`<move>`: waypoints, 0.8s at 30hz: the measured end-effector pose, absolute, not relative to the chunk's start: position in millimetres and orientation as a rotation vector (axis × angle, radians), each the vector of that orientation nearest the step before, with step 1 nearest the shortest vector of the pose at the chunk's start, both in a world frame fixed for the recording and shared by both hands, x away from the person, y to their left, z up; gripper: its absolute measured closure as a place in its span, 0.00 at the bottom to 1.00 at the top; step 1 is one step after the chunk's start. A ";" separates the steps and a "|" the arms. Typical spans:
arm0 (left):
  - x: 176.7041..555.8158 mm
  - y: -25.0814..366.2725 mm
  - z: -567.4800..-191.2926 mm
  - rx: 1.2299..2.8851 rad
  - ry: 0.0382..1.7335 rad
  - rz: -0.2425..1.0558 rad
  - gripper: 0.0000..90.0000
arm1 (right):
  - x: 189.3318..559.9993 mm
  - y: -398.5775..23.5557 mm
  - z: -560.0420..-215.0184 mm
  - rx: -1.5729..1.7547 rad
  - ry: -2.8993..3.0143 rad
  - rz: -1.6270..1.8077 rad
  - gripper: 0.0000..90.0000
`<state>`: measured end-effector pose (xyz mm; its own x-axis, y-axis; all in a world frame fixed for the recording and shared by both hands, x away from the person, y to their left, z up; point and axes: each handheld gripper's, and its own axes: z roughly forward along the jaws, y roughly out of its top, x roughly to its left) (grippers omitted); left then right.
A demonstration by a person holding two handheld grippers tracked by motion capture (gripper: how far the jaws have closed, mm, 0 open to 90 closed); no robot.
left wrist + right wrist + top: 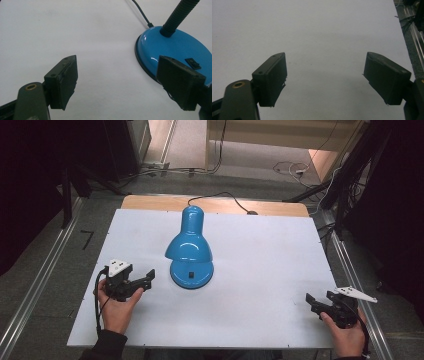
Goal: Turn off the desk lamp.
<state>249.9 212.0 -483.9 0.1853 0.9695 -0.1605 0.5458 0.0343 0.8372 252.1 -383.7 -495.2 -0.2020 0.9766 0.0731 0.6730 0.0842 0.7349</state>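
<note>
Lamp [180, 47] neck and base cropped by left gripper view's edges, base partly behind a jaw.

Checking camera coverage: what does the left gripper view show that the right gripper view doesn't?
Left gripper view: the blue lamp base with its black switch, ribbed neck and cord, beside the open left gripper. Right gripper view: the table's right edge with a metal rail beyond the open right gripper. Both: the white tabletop.

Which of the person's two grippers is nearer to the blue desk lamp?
Left. The left gripper sits just beside the blue desk lamp base; the right gripper is far off near the table's right edge.
</note>
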 end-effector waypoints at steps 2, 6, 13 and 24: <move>248.6 212.9 -483.9 1.622 1.470 0.639 0.21 | 252.1 -383.7 -495.2 1.620 1.929 0.917 0.19; 245.3 214.7 -484.7 1.629 1.476 0.644 0.20 | 252.0 -383.8 -495.2 1.622 1.928 0.917 0.19; 238.3 216.9 -483.7 1.629 1.476 0.647 0.20 | 252.1 -383.4 -495.3 1.620 1.930 0.915 0.19; 228.9 219.8 -481.2 1.626 1.469 0.647 0.20 | 251.7 -383.4 -495.1 1.625 1.927 0.914 0.19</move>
